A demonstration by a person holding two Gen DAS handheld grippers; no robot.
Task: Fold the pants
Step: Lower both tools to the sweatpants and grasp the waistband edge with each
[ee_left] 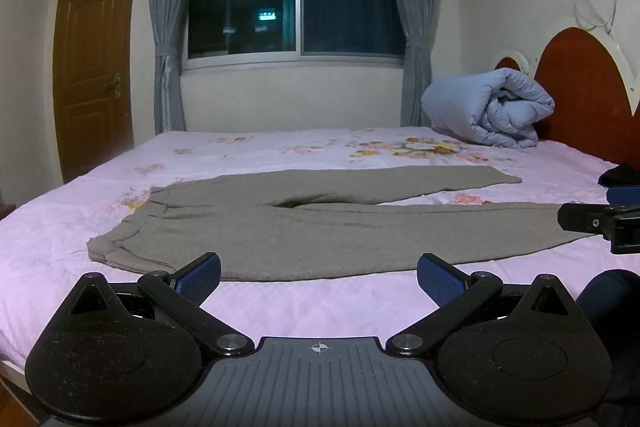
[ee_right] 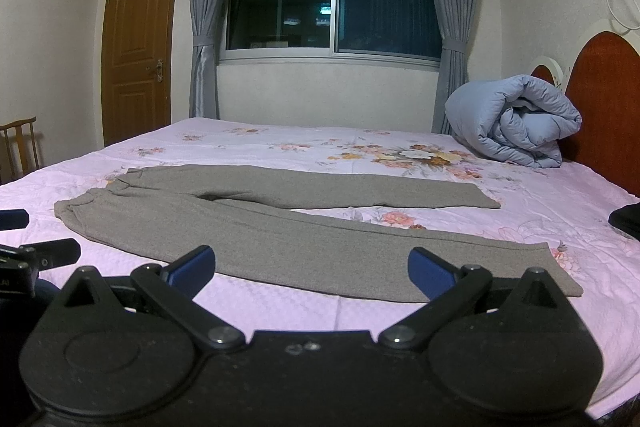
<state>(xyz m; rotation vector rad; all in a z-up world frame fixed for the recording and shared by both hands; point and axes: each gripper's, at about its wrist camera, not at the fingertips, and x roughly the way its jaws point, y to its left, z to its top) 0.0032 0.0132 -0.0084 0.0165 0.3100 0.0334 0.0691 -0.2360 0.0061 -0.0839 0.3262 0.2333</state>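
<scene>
Grey pants [ee_left: 312, 227] lie flat on the pink floral bed sheet [ee_left: 280, 307], waistband to the left, both legs spread to the right in a narrow V. They also show in the right wrist view [ee_right: 280, 227]. My left gripper [ee_left: 319, 277] is open and empty, just short of the near leg's front edge. My right gripper [ee_right: 311, 269] is open and empty, just short of the near leg close to its cuff. The right gripper shows at the right edge of the left wrist view [ee_left: 604, 225]; the left gripper shows at the left edge of the right wrist view [ee_right: 32, 251].
A rolled light-blue duvet [ee_left: 488, 107] lies at the head of the bed by the red headboard [ee_left: 584, 87]. A dark garment [ee_left: 620, 175] lies at the bed's right side. A wooden chair [ee_right: 20, 143] and a door [ee_right: 136, 47] stand at the left.
</scene>
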